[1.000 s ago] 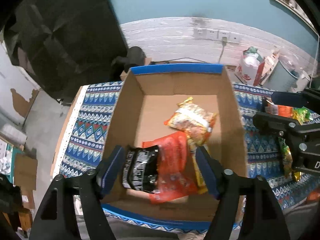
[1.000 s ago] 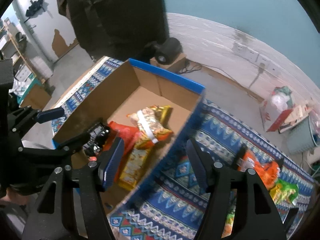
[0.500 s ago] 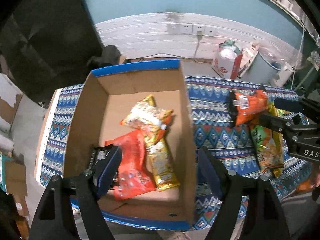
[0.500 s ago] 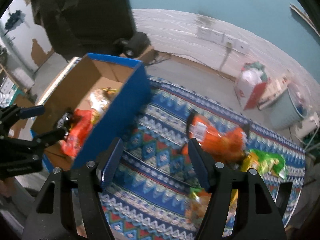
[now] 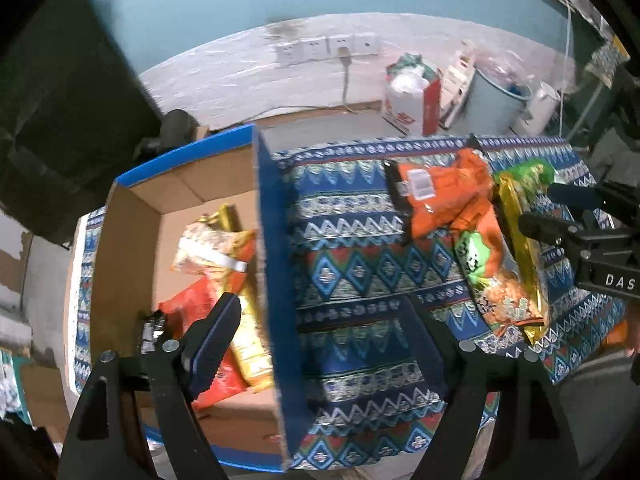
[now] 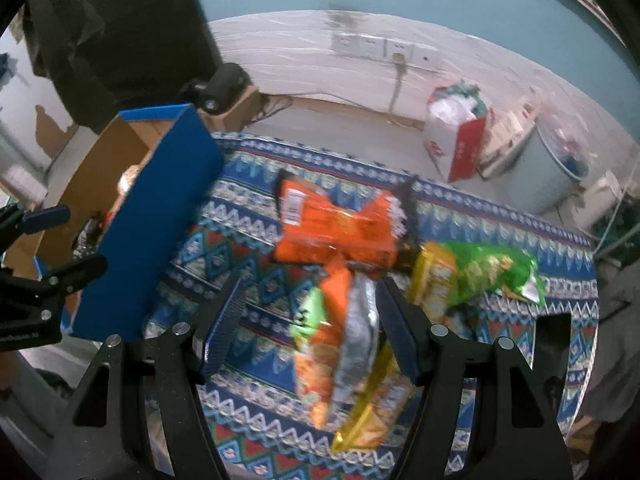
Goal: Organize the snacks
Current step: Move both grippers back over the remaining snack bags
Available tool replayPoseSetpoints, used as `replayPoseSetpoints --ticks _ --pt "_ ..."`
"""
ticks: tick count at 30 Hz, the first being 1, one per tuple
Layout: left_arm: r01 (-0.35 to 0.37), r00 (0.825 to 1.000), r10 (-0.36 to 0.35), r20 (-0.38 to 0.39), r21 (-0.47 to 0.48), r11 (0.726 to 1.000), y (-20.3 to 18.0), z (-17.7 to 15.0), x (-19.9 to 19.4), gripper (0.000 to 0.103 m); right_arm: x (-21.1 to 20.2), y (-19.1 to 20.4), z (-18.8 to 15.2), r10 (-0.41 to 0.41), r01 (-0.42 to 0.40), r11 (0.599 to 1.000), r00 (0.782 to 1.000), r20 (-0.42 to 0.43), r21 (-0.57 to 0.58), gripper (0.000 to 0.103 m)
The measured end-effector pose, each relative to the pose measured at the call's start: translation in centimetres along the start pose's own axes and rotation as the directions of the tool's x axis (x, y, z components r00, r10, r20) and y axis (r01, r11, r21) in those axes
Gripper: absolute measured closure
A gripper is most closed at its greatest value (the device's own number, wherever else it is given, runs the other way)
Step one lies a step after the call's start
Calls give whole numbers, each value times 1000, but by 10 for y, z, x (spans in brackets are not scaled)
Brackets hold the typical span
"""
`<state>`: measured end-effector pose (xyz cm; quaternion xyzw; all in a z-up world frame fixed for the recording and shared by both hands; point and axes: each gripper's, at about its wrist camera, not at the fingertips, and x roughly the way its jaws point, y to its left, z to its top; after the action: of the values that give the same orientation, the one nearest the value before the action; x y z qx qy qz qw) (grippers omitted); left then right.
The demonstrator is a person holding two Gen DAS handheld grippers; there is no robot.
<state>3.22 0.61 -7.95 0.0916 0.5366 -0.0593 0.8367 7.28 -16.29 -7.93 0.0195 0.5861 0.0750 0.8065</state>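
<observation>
A cardboard box (image 5: 132,240) with blue outer walls (image 6: 152,216) stands at the left of the patterned cloth (image 5: 352,264). Inside lie a yellow-orange pack (image 5: 212,248), a red bag (image 5: 192,308) and a black pack (image 5: 148,332). My left gripper (image 5: 320,344) hangs over the box's right wall, its jaws opening with nothing gripped. Loose on the cloth are a big orange bag (image 6: 336,224), a green bag (image 6: 488,268), a gold pack (image 5: 520,256) and an orange-green bag (image 6: 320,320). My right gripper (image 6: 312,332) stands open above that orange-green bag, pads apart from it.
Beyond the table's far edge, a red-and-white bag (image 6: 456,136) and a pale bin (image 6: 540,176) stand on the floor below wall sockets (image 5: 328,46). A dark cabinet (image 6: 120,20) rises at the back left. Bare cloth (image 6: 248,216) lies between box and bags.
Both grippers have swung right, from over the box to the cloth and the loose bags. The black pack, earlier between the left fingers, now lies in the box.
</observation>
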Motion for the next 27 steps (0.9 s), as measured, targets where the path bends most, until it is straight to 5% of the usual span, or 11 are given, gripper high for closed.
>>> replayPoseSetpoints --ticks 15,27 --pt "42 995 -35 -98 72 997 -52 2 43 21 31 -69 -42 -76 86 991 992 -96 101 35" --pt "65 990 -51 -130 99 993 -84 13 59 21 67 -89 -70 -10 40 986 984 -180 162 35"
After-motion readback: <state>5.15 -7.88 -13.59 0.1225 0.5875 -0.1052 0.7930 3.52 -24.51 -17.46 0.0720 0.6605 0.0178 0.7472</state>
